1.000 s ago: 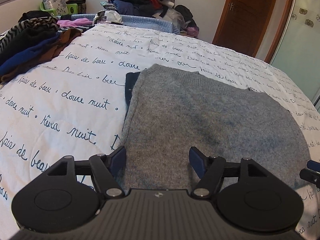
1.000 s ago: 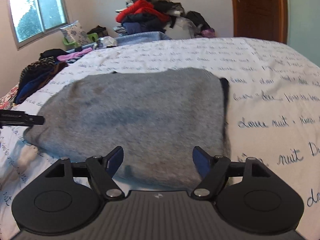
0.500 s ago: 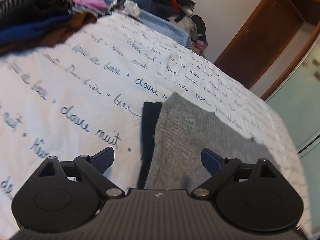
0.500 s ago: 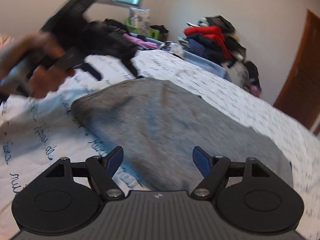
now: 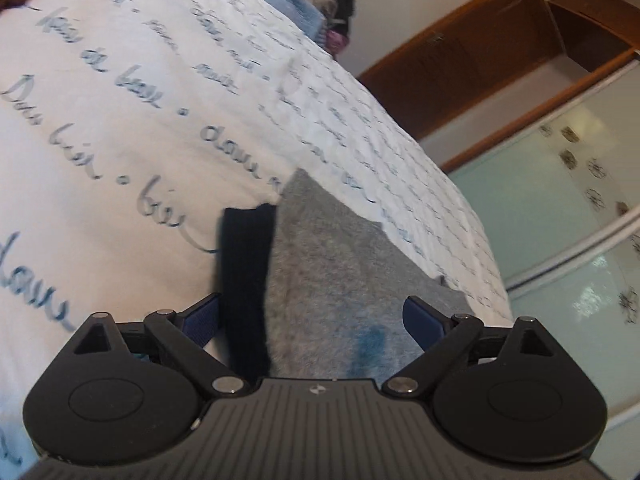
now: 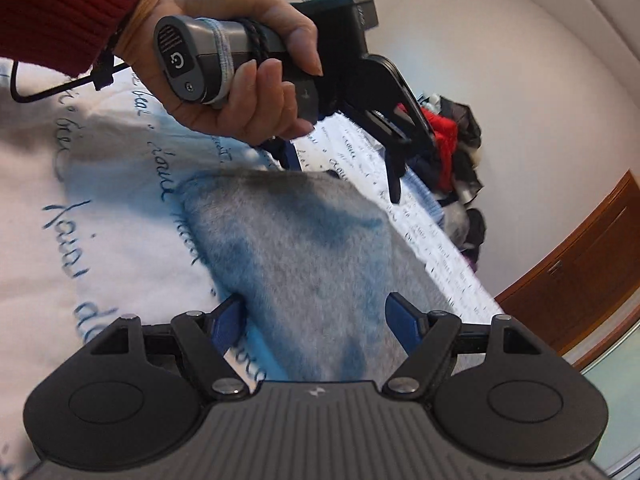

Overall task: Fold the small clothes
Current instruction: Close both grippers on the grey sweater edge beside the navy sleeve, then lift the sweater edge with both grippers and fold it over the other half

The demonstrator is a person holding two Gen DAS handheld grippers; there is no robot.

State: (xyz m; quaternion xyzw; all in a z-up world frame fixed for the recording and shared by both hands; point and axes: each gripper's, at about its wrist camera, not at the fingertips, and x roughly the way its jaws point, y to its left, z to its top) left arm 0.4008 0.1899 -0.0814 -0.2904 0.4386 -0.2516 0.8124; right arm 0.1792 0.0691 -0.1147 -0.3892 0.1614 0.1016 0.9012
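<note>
Right now the grey sweater [image 5: 344, 280] lies flat on the bed [image 5: 132, 128], a dark navy piece [image 5: 246, 280] showing along its left edge. The left gripper [image 5: 312, 320] has just been opening; its jaws stand wide over that edge, pressing on nothing. The right gripper [image 6: 316, 320] is open too, poised over the grey knit [image 6: 312, 264] at another edge, empty.

Risks, as I judge them: closing on the top layer alone would leave the navy layer behind and skew the fold — or a low bite could catch the printed bedcover. Uneven lifting would wrinkle the knit.

Only the left wrist view shows the navy piece; only the right wrist view shows the person's hand [image 6: 240, 60] in a red sleeve [image 6: 68, 4], gripping the other tool's handle.
</note>
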